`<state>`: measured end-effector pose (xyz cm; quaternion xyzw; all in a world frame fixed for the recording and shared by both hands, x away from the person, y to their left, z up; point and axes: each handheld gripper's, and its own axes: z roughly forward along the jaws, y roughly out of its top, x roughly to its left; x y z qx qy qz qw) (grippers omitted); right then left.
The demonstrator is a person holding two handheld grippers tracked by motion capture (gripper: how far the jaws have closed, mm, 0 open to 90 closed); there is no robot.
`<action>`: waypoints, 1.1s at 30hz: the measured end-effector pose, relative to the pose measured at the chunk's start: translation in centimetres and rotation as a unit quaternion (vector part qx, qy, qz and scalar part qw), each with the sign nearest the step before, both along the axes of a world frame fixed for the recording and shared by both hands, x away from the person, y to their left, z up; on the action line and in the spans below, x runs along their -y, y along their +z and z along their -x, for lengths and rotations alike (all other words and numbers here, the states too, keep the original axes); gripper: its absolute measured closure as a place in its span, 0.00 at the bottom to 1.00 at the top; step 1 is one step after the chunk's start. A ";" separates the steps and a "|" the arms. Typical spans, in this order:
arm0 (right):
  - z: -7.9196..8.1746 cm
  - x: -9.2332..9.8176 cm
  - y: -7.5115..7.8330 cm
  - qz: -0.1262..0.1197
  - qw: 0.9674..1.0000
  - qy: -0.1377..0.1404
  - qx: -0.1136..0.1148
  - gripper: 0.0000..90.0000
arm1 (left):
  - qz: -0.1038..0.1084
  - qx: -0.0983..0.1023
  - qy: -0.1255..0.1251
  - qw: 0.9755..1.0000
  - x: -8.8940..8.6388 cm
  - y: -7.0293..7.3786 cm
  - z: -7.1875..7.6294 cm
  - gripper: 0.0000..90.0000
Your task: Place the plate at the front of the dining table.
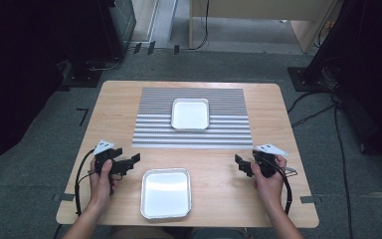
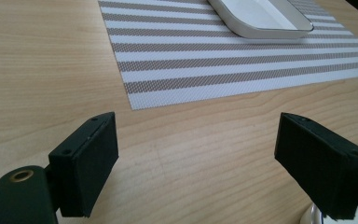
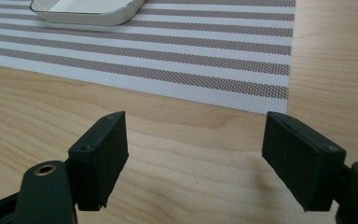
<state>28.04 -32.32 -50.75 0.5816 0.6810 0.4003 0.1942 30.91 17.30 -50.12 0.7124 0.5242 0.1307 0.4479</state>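
Two trays: both white, shallow and empty; the far tray [image 1: 190,114] sits on the mat, the near tray [image 1: 166,192] on bare wood at the near edge, between the person's hands.
Mat: grey-and-white striped mat [image 1: 191,119], flat on the far half of the table; its near edge lies well short of the near tray.
Table: light wood table [image 1: 278,114], rounded corners, on a grey floor.
Left gripper: left gripper [image 1: 132,162] held low over the table just left of the near tray; jaws spread wide, nothing between them. Its own view looks across bare wood to the mat's near corner and the far tray [image 2: 261,18].
Right gripper: right gripper [image 1: 239,165] well to the right of the near tray, near the mat's near right corner; jaws wide apart, gripping nothing. Its view shows mat [image 3: 168,51] and the far tray's rim [image 3: 88,16].
Hands: left hand [image 1: 102,181] and right hand [image 1: 268,179] each wrap a gripper handle; black cables loop off toward the near table edge.
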 end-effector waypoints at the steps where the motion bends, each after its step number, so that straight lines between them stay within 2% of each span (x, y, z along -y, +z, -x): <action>1: 0.2 0.2 0.0 -0.001 1.000 -0.001 0.000 0.25 | 0.001 -0.001 -0.001 1.000 -0.1 -0.1 0.2 0.15; 10: 1.8 1.5 -0.3 -0.005 1.000 -0.007 0.000 0.25 | -0.008 -0.011 0.006 1.000 -1.8 -1.2 1.7 0.15; 16: 3.0 2.3 -0.4 -0.003 1.000 -0.009 -0.001 0.26 | -0.027 -0.010 0.009 1.000 -3.1 -1.1 2.7 0.15; 25: 4.6 4.3 -0.8 0.004 1.000 -0.026 -0.001 0.26 | -0.034 -0.016 0.025 0.999 -5.4 -1.3 3.9 0.15; 30: 5.4 5.4 -1.1 0.002 0.999 -0.037 -0.001 0.26 | -0.050 -0.017 0.032 0.998 -6.2 -1.4 4.3 0.15; 33: 5.8 5.9 -1.4 0.012 0.999 -0.042 -0.002 0.26 | -0.063 -0.016 0.038 0.997 -6.5 -1.4 4.4 0.14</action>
